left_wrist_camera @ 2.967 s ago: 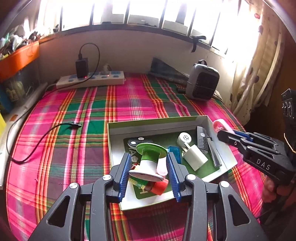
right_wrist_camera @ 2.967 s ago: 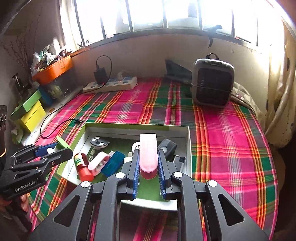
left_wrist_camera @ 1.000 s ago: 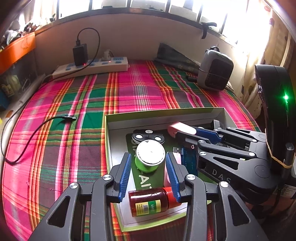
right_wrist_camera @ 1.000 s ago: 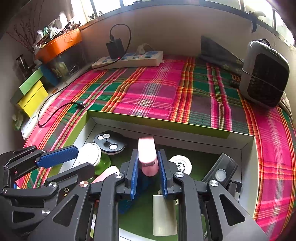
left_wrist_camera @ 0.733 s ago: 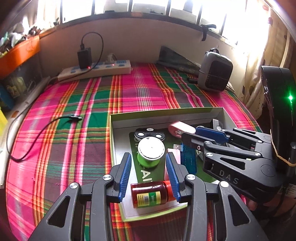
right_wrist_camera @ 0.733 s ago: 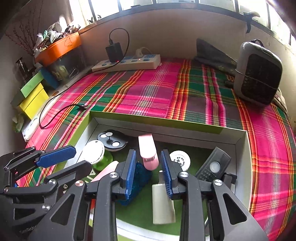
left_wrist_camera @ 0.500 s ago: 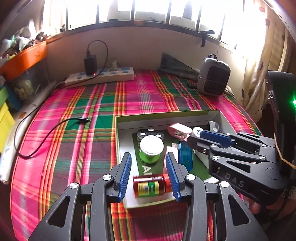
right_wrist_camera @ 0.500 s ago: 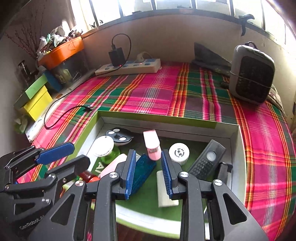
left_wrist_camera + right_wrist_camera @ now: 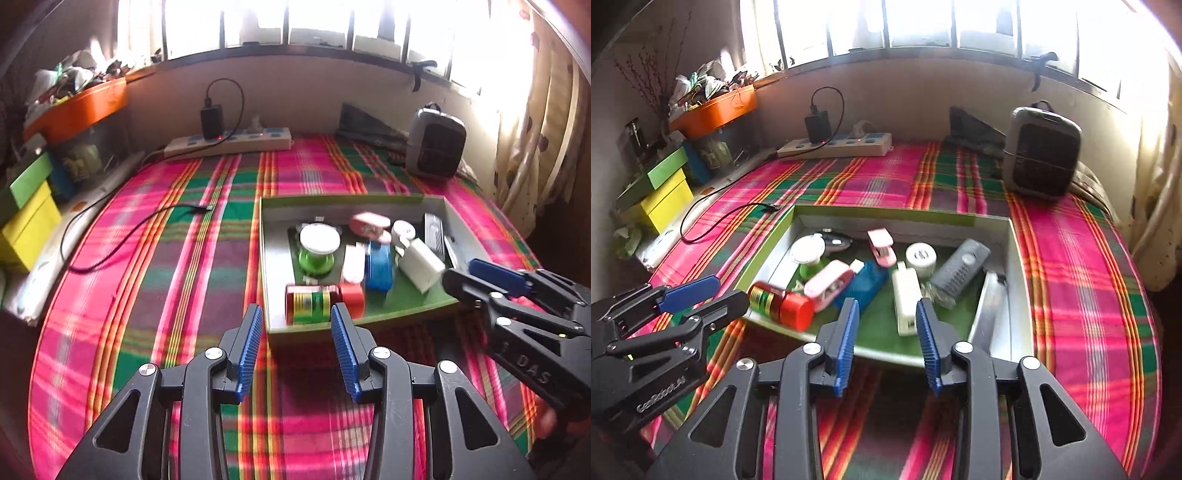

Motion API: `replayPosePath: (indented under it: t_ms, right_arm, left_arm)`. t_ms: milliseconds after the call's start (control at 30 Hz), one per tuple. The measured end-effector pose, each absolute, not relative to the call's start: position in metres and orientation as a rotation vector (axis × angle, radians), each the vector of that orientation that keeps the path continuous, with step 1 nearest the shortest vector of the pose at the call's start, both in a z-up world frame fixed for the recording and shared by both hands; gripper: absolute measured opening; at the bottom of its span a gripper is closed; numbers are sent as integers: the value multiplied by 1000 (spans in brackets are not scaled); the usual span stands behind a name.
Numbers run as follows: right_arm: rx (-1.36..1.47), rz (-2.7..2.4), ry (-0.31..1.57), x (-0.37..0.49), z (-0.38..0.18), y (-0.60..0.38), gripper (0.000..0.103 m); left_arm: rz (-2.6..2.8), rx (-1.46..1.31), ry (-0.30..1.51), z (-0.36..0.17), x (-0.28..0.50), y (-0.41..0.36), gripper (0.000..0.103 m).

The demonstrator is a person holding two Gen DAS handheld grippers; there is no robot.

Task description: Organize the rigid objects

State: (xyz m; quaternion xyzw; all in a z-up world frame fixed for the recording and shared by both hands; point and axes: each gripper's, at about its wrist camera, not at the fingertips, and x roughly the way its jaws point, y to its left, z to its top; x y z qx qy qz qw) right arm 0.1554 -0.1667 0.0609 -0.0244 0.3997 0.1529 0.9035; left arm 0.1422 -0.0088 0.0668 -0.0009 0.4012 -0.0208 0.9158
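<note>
Inside the green-rimmed box (image 9: pixel 882 212) on the plaid bedspread (image 9: pixel 155 258) sit all the rigid items I can spot: red bottle (image 9: pixel 781 304) on its side at the near left corner, green spool (image 9: pixel 317 245), pink stapler (image 9: pixel 881 247), pink case (image 9: pixel 827 282), blue case (image 9: pixel 378 266), white charger (image 9: pixel 905 299), white round cap (image 9: pixel 921 256), grey remote (image 9: pixel 960 273), black round piece (image 9: pixel 834 240) at the back. Nothing loose on the cloth near the box, only a cable (image 9: pixel 122 236), so collection looks done or near done; items lie jumbled, tidying inside may remain.

Left gripper (image 9: pixel 297 349): partly spread, nothing between the pads, short of the box's near edge, angled down. Right gripper (image 9: pixel 886 339): jaws opening, empty, hovering over the near rim, also tilted down. Both clear of the contents, side by side.
</note>
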Motion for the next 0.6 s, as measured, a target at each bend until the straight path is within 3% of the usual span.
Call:
replayPosePath:
  t_ms: [100, 167, 200, 600]
  right_arm:
    - [-47, 292, 829, 140, 59, -173, 38]
    - [-59, 283, 837, 132, 56, -174, 50]
    - [-68, 278, 840, 128, 54, -175, 51]
    - [-69, 209, 914, 106, 27, -193, 51]
  left_arm:
    - [-43, 13, 837, 61, 134, -12, 38]
    - [-43, 11, 851, 57, 129, -13, 38]
    - [-40, 11, 854, 55, 126, -13, 38]
    - [-12, 25, 894, 35, 107, -12, 38]
